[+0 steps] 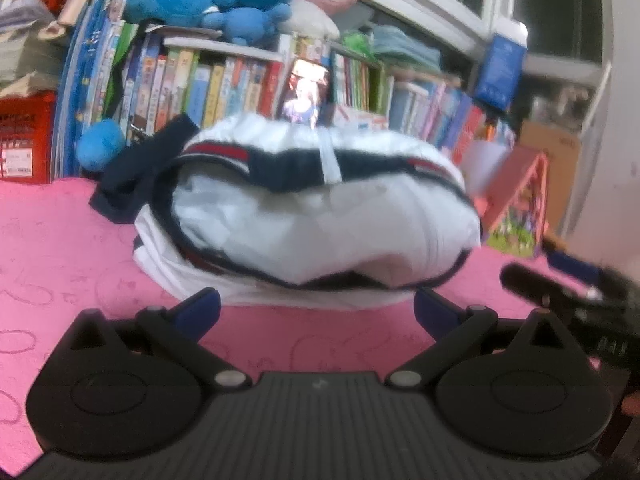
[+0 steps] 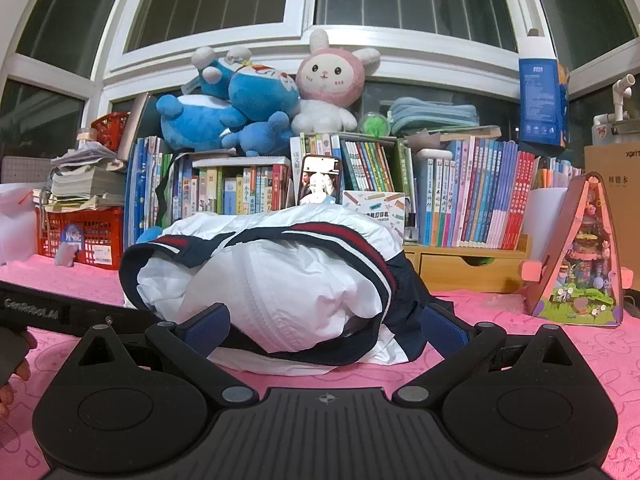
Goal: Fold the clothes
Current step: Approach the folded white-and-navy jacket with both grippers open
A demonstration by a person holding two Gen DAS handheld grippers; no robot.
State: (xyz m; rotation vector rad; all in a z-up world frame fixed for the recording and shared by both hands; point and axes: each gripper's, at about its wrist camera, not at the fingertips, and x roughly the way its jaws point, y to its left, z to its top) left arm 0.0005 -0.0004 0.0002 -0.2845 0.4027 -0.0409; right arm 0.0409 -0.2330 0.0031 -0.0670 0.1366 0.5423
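Observation:
A white jacket with navy and red trim (image 1: 320, 216) lies bundled in a puffy heap on the pink cloth (image 1: 60, 248). My left gripper (image 1: 316, 312) stands open just short of the heap's near edge, nothing between its blue pads (image 1: 200, 308). In the right wrist view the same jacket (image 2: 272, 284) fills the middle. My right gripper (image 2: 324, 328) is open wide, its blue pads (image 2: 208, 328) on either side of the heap's front without pressing on it. The other gripper's black body (image 2: 60, 314) reaches in from the left, held by a gloved hand (image 2: 12, 356).
Behind the jacket stands a row of books (image 2: 472, 200) with plush toys (image 2: 240, 108) on top and a phone (image 2: 320, 180) propped upright. A red basket (image 2: 80, 236) sits back left, a pink toy house (image 2: 580, 256) at the right, a wooden drawer box (image 2: 468, 268) beside it.

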